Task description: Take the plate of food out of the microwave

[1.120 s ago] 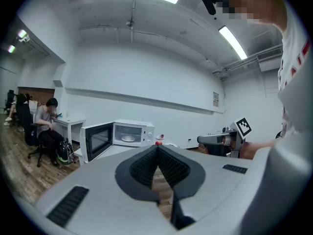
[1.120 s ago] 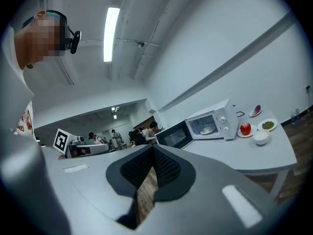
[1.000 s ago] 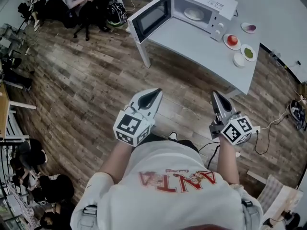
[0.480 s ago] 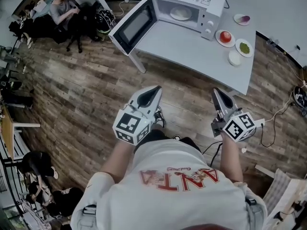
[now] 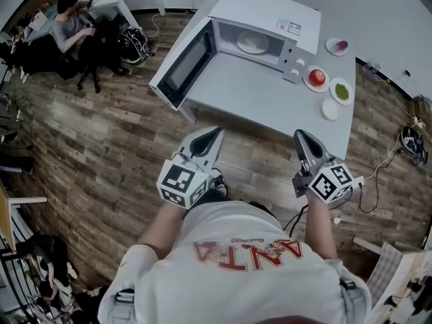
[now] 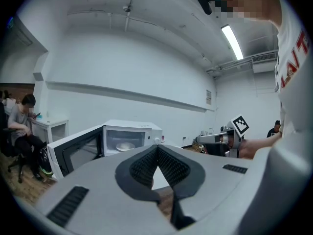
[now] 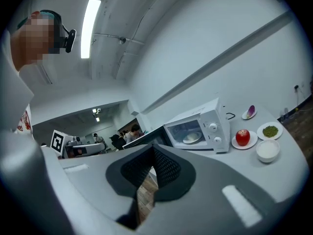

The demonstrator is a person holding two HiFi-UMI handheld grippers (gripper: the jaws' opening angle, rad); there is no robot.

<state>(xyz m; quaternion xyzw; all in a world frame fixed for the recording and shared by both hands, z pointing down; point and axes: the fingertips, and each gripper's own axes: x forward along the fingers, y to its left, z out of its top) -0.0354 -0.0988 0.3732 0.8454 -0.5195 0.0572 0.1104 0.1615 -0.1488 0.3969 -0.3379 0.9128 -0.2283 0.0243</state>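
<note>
The white microwave point(image 5: 266, 15) stands on a pale grey table point(image 5: 270, 93). Its dark-windowed door point(image 5: 183, 69) is swung wide open to the left in the head view, and two knobs point(image 7: 213, 127) sit on its right-hand panel. Inside the cavity, a white plate point(image 5: 252, 42) of pale food lies flat and centred.

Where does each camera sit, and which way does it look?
Head view: on the person's head, looking steeply down at table and open microwave; shirt, arms, left gripper and right gripper show.
Left gripper view: rides the left gripper, faces the microwave along shut jaws; right gripper shows.
Right gripper view: rides the right gripper, faces the microwave along shut jaws; left gripper shows.
Shared: all show the plate inside the microwave.
</note>
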